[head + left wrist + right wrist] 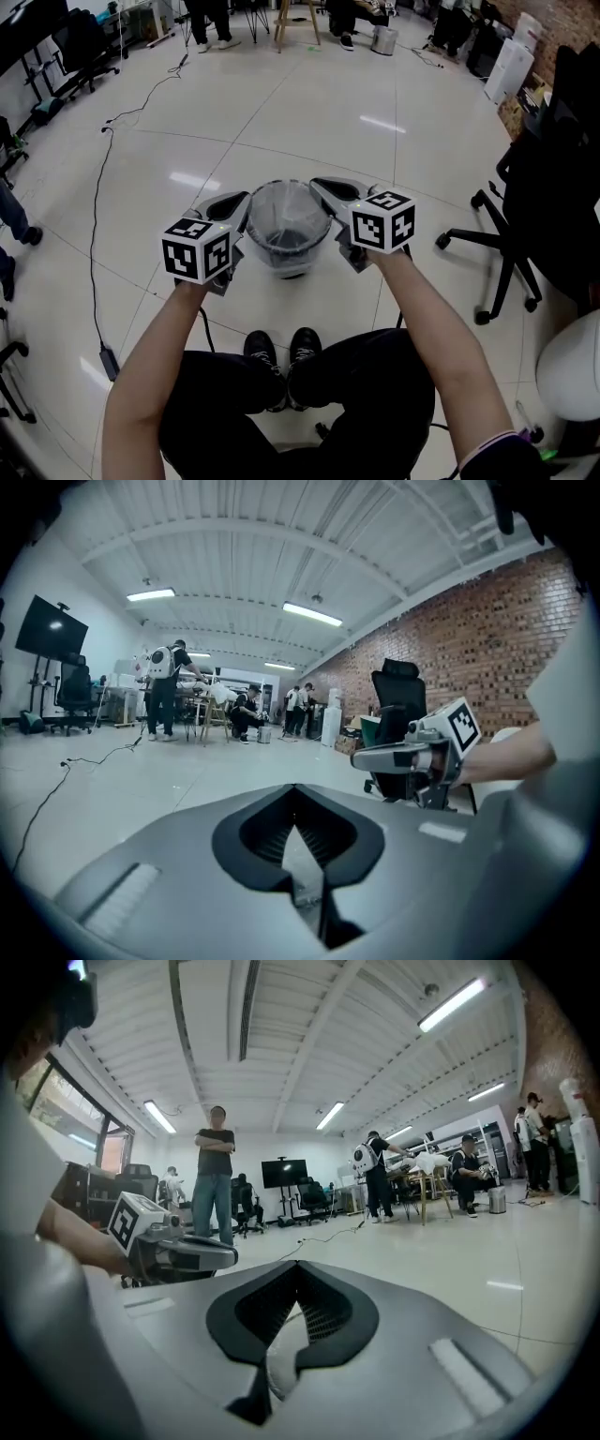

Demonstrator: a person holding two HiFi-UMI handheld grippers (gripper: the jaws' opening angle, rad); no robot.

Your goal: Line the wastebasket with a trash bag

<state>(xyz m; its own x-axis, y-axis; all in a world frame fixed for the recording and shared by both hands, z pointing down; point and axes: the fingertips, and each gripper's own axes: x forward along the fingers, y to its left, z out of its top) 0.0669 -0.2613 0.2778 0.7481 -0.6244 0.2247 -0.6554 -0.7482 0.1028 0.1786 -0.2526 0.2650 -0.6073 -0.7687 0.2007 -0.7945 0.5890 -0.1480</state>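
Left gripper (240, 202) and right gripper (321, 187) each pinch the translucent white plastic trash bag (284, 204), at opposite sides of the round dark wastebasket (287, 247)

This is a large open-plan lab or workshop office. A glossy pale tiled floor (309, 122) is crossed by loose cables (92, 234), with rolling office chairs (506, 253) along one side. There is a bare brick wall (469, 639) and a white ribbed ceiling (234, 564) with strip lights (314, 614). A screen on a stand (52, 630) sits near the far end, where people (164, 682) gather.
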